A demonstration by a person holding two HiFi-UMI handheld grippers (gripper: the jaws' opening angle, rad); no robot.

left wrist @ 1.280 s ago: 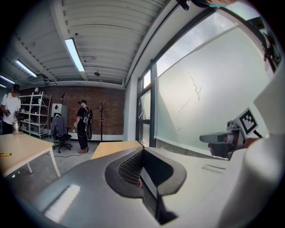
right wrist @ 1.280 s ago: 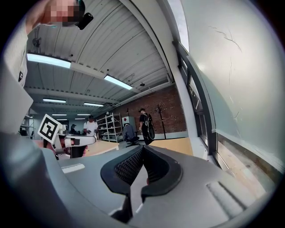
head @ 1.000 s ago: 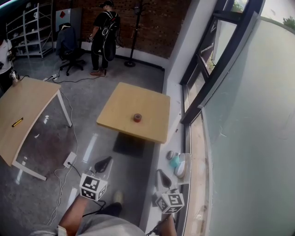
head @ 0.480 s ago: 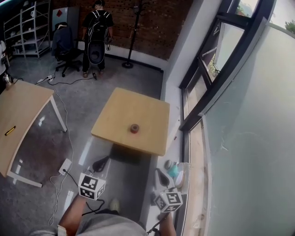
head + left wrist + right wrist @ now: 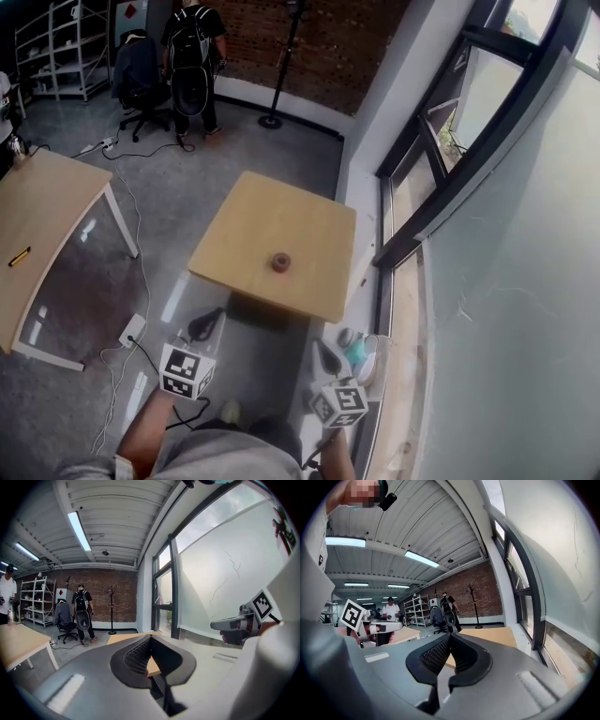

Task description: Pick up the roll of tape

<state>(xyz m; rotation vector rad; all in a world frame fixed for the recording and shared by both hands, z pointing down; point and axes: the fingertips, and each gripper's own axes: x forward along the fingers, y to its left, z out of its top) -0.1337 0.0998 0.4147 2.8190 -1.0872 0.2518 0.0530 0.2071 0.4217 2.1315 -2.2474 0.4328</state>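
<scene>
Roll of tape point(image 5: 280, 262): small, reddish-brown, lying flat on the square wooden table point(image 5: 246, 225), toward its near edge and slightly right of centre; the only thing on that top, and well apart from both grippers. Left gripper point(image 5: 207, 324): held low in front of the person, short of the table's near edge, marker cube point(image 5: 187, 371) behind the jaws; in the left gripper view the ribbed pads point(image 5: 137, 656) meet at the tips, clenched on nothing, a sliver of the table top showing through the gap beneath them. Right gripper point(image 5: 326, 357): beside the left one and about level with it, over the pale strip along the window wall, its own marker cube point(image 5: 339, 404) behind; jaws clenched tip to tip in the right gripper view, empty. On that pale strip, just beyond the right gripper: a teal item point(image 5: 355, 353) with a white one against it, kind not clear. Floor: grey, glossy; white power strip point(image 5: 132, 329) with trailing cable at left. Second, larger table point(image 5: 47, 211) at far left, bearing a small yellow-and-black object point(image 5: 19, 256). Background: person with a black backpack point(image 5: 192, 52), back to the camera, beside an office chair point(image 5: 139, 80); coat stand point(image 5: 283, 66); metal shelving point(image 5: 61, 47); brick wall point(image 5: 337, 37). Right side: tall dark-framed windows point(image 5: 450, 159)
</scene>
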